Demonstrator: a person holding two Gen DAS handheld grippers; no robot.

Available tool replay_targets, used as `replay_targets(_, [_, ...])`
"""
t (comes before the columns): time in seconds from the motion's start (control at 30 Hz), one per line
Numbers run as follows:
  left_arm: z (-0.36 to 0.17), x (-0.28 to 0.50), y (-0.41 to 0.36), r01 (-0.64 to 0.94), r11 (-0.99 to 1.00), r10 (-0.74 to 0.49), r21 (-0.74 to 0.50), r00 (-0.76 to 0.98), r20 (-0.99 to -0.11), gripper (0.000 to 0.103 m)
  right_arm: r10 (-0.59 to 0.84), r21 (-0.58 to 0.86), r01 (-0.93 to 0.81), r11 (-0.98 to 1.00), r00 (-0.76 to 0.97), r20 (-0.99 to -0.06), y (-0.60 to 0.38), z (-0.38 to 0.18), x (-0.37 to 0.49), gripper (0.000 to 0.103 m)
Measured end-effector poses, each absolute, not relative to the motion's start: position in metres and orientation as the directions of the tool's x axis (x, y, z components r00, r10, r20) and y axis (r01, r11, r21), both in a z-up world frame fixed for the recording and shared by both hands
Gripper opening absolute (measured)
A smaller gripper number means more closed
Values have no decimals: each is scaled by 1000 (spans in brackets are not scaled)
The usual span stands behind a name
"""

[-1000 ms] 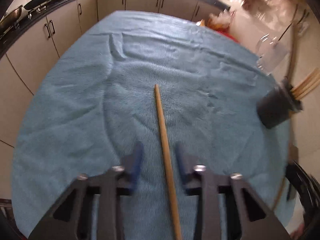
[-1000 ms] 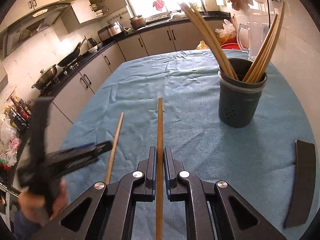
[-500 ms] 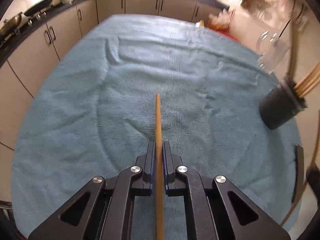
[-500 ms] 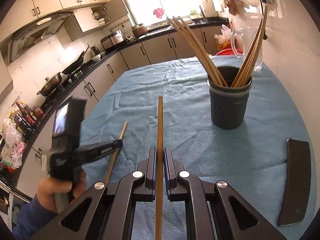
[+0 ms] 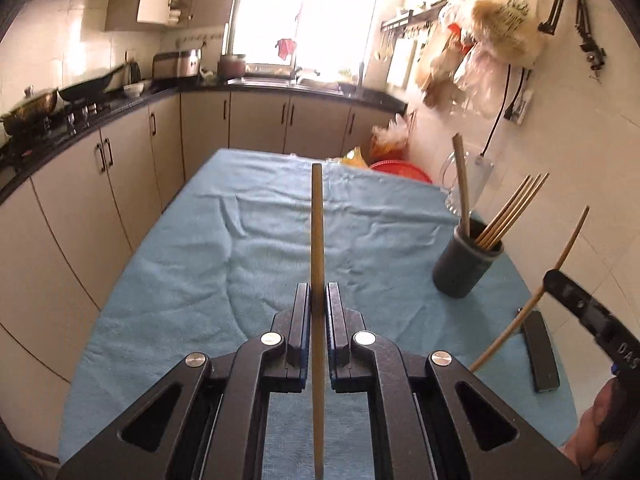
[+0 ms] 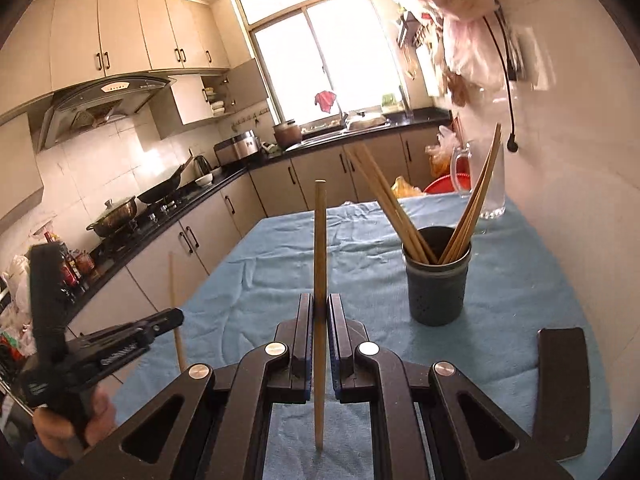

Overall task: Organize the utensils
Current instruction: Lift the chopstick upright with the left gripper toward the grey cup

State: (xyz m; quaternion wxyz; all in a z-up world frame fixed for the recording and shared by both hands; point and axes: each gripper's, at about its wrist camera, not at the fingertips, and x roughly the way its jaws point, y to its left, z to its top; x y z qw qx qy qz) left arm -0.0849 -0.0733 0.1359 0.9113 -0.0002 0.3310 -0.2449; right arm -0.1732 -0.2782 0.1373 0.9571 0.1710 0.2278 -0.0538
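Observation:
My left gripper (image 5: 318, 292) is shut on a wooden chopstick (image 5: 317, 232) and holds it lifted above the blue cloth (image 5: 248, 248), pointing forward. My right gripper (image 6: 319, 304) is shut on another wooden chopstick (image 6: 319, 248), also raised off the cloth. A dark grey utensil holder (image 6: 436, 284) with several chopsticks stands on the cloth, ahead and right of the right gripper; it also shows in the left wrist view (image 5: 466, 264). The left gripper appears in the right wrist view (image 6: 120, 344), the right gripper in the left wrist view (image 5: 576, 304).
A flat black object (image 6: 560, 392) lies on the cloth at the near right. A clear glass jug (image 6: 484, 184) stands behind the holder by the white wall. Kitchen cabinets (image 5: 120, 184) run along the left and back; a red basin (image 5: 400, 170) sits past the table's far end.
The left gripper closed on the chopstick lying on the cloth and lifted it. Both grippers tilted up, raising their chopsticks off the cloth.

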Motion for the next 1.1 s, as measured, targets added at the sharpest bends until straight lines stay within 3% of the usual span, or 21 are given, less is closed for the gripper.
replay_targets(1.1, [166, -115, -82, 509, 844, -509, -169, 663, -549, 7, -43, 325, 198, 925, 903, -428, -284, 147, -194, 8])
